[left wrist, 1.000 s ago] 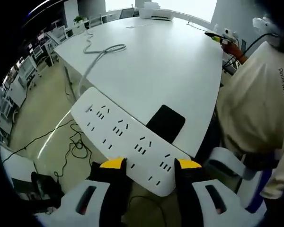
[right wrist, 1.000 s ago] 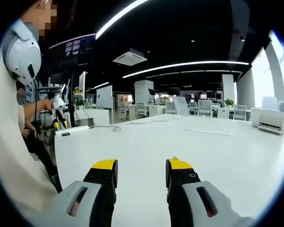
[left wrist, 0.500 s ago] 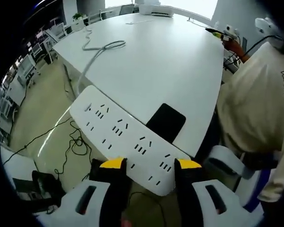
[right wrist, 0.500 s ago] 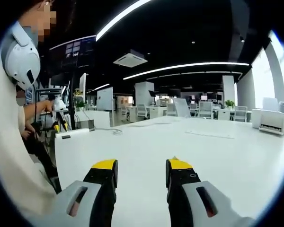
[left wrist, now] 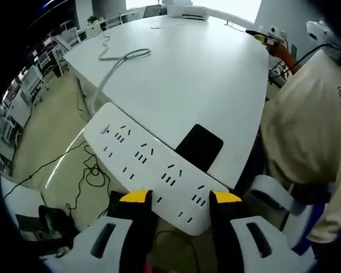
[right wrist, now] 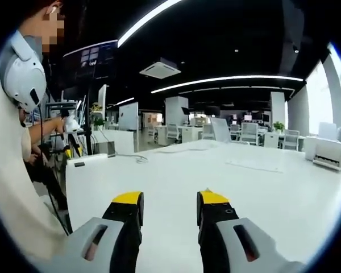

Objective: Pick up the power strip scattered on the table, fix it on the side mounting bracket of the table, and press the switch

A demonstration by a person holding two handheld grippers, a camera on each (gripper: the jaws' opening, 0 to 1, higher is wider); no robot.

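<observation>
Across the lower middle of the left gripper view, the white power strip (left wrist: 148, 165) runs diagonally from upper left to lower right along the edge of the white bench (left wrist: 204, 74), its lower end clamped between the yellow-tipped fingers of the left gripper (left wrist: 181, 198). A black rectangle (left wrist: 199, 147) lies just above it on the bench (a flat pad or plate, hard to tell). Its white cable (left wrist: 116, 65) loops toward the upper left. Low in the right gripper view, the right gripper (right wrist: 163, 200) hovers above the bench, fingers spread, holding nothing.
</observation>
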